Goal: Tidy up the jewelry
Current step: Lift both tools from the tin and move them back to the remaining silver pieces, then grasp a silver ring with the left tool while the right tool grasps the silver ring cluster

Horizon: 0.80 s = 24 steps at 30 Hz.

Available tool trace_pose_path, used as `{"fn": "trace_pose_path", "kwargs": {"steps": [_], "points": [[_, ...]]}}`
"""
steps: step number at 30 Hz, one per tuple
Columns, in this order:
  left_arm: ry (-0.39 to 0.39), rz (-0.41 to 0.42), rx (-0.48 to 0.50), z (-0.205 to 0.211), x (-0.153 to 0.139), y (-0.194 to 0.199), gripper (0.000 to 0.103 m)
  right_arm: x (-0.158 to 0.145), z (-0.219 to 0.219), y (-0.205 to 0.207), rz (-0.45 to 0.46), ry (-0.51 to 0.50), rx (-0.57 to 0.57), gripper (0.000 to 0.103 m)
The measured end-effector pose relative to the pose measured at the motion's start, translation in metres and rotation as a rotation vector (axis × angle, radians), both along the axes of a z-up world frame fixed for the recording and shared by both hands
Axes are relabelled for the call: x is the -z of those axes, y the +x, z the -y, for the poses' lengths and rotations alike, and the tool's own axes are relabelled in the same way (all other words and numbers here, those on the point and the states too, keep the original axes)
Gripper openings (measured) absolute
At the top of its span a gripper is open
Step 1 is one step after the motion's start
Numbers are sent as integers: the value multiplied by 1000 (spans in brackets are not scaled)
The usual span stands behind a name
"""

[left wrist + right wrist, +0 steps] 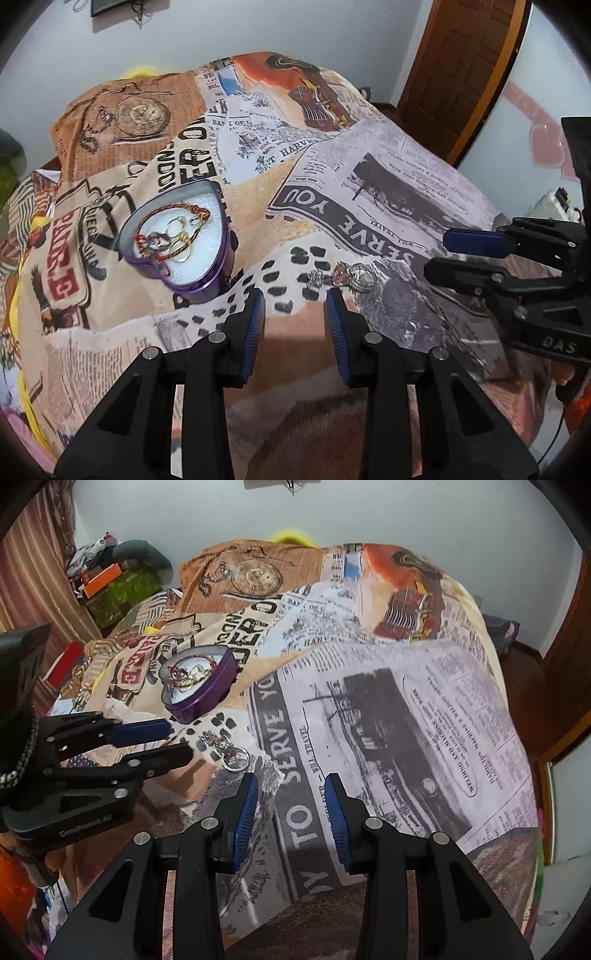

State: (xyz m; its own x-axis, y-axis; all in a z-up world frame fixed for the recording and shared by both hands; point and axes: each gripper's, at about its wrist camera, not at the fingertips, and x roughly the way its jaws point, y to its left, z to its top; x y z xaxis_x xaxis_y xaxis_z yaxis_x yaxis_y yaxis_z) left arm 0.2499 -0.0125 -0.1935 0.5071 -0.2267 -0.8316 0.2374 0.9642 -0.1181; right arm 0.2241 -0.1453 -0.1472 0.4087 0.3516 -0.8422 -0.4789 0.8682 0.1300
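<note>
Left wrist view: our left gripper (pixel 294 299) released, jaws wide, hovering just short of loose rings (pixel 345 277) near front edge of printed bedspread (pixel 388 184). Heart tin (pixel 183 240) toward left edge, bracelet and rings inside. Risk: soft cloth bunches between pads, rings slip.

Right wrist view: our right gripper (pixel 291 786) also released, empty, rings (pixel 236 757) just left. Risk: both grippers crowd the same rings, collide.

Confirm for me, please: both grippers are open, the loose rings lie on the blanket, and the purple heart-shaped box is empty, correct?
Not quite: the purple heart-shaped box is not empty. The left wrist view shows a bracelet and rings inside. The left gripper and right gripper are open; loose rings lie on the blanket.
</note>
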Motion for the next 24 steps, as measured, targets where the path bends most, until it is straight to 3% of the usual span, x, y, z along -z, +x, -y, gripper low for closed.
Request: {"fn": "trace_pose_path", "kwargs": {"steps": [3, 8, 10, 13, 24], "points": [[25, 9, 20, 6, 2, 6, 33, 4, 1, 1, -21, 15, -9, 34], [50, 32, 62, 16, 4, 15, 20, 9, -1, 1, -32, 10, -31, 34], [46, 32, 83, 19, 6, 18, 8, 10, -1, 2, -35, 14, -33, 34], [26, 29, 114, 23, 7, 20, 2, 10, 0, 4, -43, 26, -34, 34], [-7, 12, 62, 12, -5, 21, 4, 8, 4, 4, -58, 57, -25, 34]]}}
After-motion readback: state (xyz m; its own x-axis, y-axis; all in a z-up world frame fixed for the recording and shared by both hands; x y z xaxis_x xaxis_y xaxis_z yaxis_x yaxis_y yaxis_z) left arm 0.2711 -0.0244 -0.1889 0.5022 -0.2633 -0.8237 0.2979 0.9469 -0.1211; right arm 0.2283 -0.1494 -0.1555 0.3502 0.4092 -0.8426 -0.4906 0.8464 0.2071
